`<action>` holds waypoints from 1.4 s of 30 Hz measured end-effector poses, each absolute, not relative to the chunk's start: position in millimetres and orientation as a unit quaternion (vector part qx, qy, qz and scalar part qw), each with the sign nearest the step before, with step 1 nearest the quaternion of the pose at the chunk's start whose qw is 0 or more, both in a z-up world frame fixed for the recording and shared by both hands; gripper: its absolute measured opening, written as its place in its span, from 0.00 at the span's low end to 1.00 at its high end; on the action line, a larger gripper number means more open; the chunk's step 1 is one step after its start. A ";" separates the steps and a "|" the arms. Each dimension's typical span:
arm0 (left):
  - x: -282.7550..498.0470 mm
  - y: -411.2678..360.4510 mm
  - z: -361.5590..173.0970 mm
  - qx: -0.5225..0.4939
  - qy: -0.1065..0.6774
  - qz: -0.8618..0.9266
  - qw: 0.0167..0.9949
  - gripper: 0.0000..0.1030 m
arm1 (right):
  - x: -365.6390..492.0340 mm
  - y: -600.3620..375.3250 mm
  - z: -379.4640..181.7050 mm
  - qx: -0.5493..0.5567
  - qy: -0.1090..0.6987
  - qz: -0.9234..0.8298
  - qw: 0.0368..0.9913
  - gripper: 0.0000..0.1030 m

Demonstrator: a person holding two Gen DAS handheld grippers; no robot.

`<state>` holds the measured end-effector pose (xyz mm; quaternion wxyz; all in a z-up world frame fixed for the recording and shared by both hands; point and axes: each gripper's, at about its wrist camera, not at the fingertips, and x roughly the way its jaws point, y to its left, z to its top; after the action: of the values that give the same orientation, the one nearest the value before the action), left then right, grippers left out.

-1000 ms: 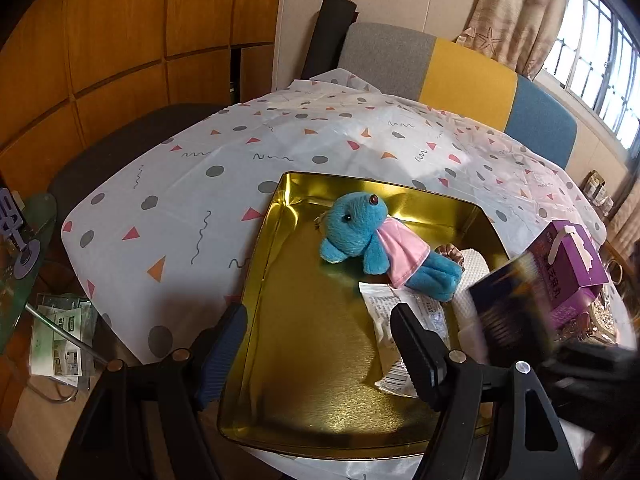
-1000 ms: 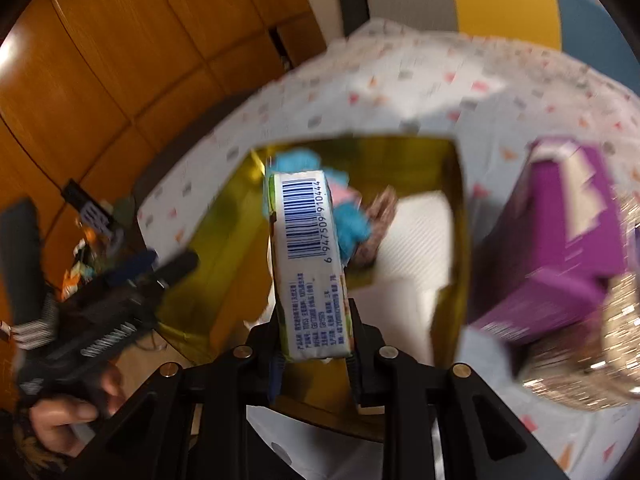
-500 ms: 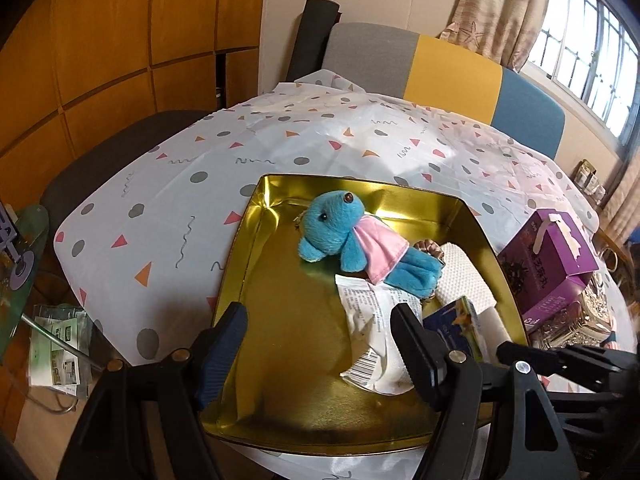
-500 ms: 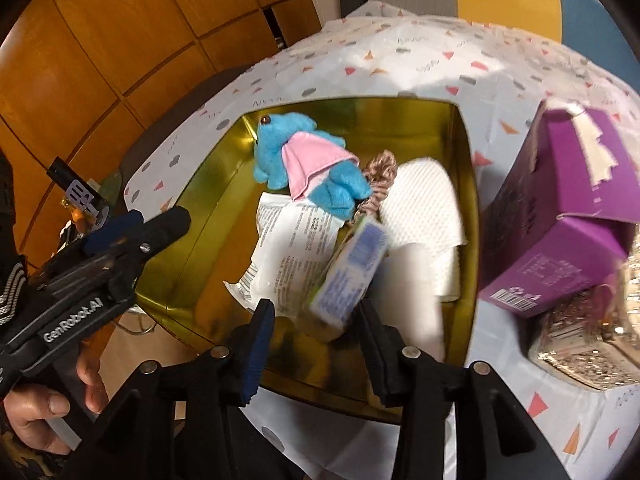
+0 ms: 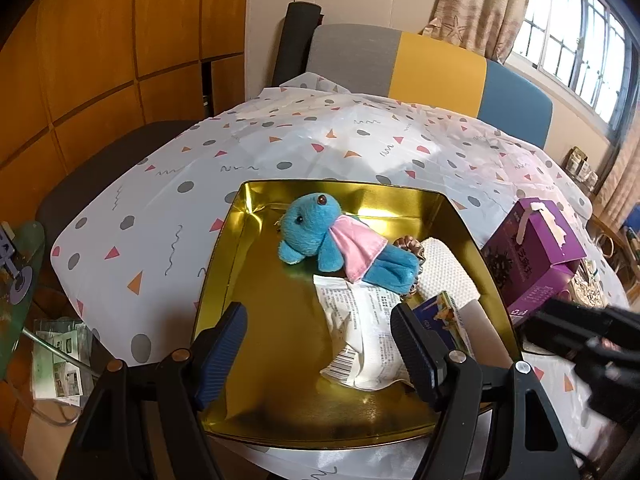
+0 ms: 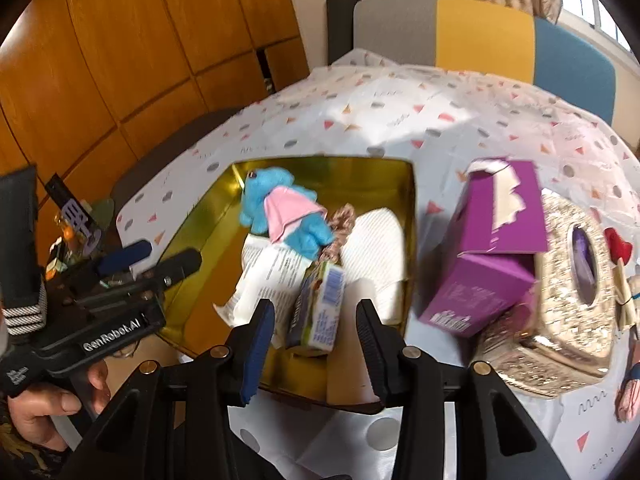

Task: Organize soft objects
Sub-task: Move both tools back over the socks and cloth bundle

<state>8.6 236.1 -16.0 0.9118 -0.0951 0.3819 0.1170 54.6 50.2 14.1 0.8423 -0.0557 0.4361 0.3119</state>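
Tray's (image 5: 224, 264) left half free

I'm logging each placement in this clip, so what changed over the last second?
The right gripper let go of the small tissue pack: a second ago it was clamped upright, now it lies in the gold tray between open jaws, against the white packet. The blue plush, purple box and open left gripper stayed put.

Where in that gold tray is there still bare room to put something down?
The gold tray's left half is bare, from its left wall across to the blue plush toy and the white packet. The right half is crowded: white cloth, tissue pack and packet overlap there.
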 end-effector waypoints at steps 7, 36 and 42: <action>10.9 224.9 -15.9 -0.084 0.386 0.109 0.912 0.72 | 59.7 23.7 33.2 -0.035 0.409 0.295 0.863 0.41; 14.5 181.8 -4.5 -0.034 0.385 0.071 0.920 0.73 | 99.2 -158.2 60.5 0.032 0.357 0.103 0.928 0.41; 16.2 169.5 1.6 -0.019 0.381 0.063 0.922 0.73 | 117.1 -225.7 52.0 0.045 0.346 0.004 0.937 0.41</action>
<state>16.2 169.5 1.6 0.9223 -0.0190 0.3808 0.0635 117.1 -225.7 52.0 0.9373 0.0449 0.3457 0.0036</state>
